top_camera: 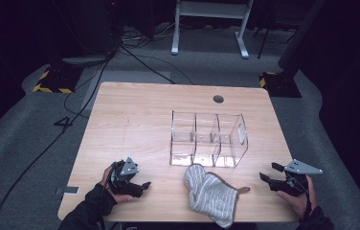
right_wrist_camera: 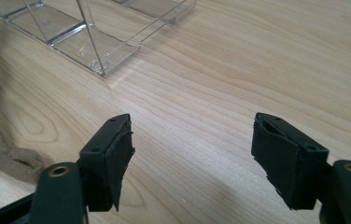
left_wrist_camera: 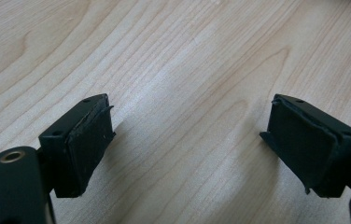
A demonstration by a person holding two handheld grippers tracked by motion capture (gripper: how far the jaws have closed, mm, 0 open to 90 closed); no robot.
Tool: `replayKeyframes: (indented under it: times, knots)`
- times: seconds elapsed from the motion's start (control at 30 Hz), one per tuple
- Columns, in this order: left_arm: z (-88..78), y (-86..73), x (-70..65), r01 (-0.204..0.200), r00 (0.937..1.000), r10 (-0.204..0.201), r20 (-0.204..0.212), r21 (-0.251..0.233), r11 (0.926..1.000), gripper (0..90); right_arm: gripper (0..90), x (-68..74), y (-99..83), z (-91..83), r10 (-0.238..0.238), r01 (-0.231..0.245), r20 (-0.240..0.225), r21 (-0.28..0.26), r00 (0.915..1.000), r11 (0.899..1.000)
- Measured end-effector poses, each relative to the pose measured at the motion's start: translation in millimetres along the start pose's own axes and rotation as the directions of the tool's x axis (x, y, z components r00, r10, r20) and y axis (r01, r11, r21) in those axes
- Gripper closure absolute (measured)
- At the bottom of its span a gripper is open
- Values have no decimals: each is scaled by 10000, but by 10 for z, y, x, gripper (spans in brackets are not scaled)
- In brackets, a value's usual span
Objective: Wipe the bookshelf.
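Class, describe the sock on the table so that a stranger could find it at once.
On the wooden table, look at the near edge, in front of the clear three-compartment organizer. The grey-and-white sock lies crumpled there, between the two grippers: the one soft fabric thing.

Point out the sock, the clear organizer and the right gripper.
sock (top_camera: pixel 210 194): high view, middle of the grey fabric.
clear organizer (top_camera: pixel 239 139): high view, its right end wall.
right gripper (right_wrist_camera: pixel 192 161): right gripper view, midway between its open fingertips.

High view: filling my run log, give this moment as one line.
left gripper open, empty | right gripper open, empty | grey striped fabric sock on table before clear plastic three-compartment organiser
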State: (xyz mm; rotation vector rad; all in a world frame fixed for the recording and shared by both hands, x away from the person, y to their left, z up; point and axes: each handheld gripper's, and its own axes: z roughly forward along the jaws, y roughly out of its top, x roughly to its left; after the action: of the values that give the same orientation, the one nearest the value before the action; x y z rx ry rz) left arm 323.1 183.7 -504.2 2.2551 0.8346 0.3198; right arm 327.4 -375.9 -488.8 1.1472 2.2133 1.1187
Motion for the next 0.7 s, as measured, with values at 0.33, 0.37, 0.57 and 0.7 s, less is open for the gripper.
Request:
replayKeyframes:
  times: [0.33,0.37,0.57,0.7]
  knots:
    - [0,1,7,-68,10000,68,47,12,10000,149,247,-12,-95,120,32,-59,369,745,9993,9972]
    - [2,1,9,-89,9999,90,66,-8,10000,149,239,-7,-90,132,21,-51,347,866,9994,9962]
    - [1,1,16,-141,9998,141,118,-6,9999,148,233,-21,-89,137,193,-233,454,891,9988,9958]
    - [-1,1,27,-185,9996,184,205,25,9998,149,232,-21,-89,138,198,-238,460,890,9987,9957]
